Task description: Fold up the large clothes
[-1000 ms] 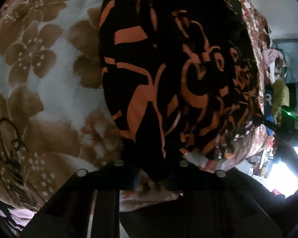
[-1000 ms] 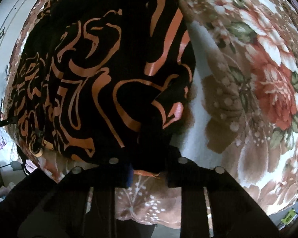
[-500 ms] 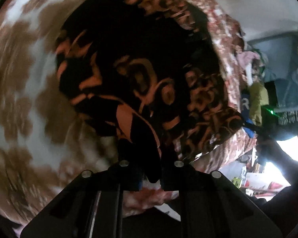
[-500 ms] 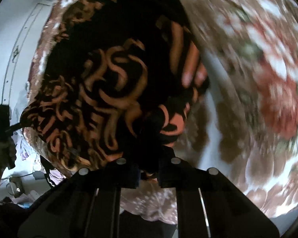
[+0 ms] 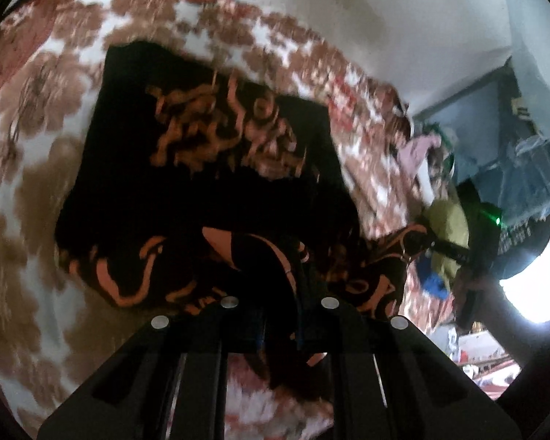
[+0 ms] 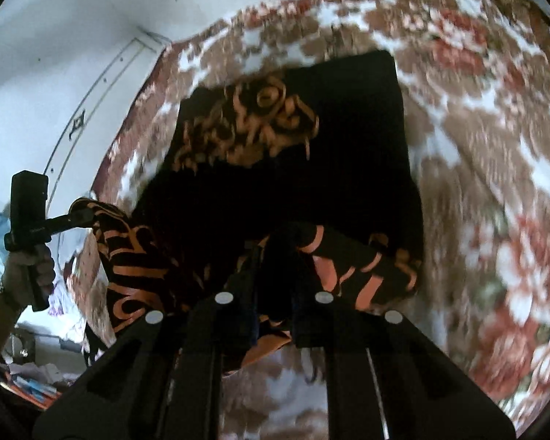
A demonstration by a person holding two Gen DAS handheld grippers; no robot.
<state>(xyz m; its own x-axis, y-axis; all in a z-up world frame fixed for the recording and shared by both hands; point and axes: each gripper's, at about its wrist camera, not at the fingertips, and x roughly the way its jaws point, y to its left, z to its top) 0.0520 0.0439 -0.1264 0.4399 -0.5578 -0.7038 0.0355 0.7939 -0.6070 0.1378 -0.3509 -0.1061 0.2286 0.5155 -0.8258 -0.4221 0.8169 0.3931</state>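
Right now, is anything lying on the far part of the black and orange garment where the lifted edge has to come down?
Nothing visible. Both the left gripper and right gripper are shut on the garment's near edge; its far part lies bare on the floral blanket.

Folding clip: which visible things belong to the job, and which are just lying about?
In the job:
- black and orange garment
- left gripper, shut on it
- right gripper, shut on it
- floral blanket underneath

Lying about:
- clothes pile
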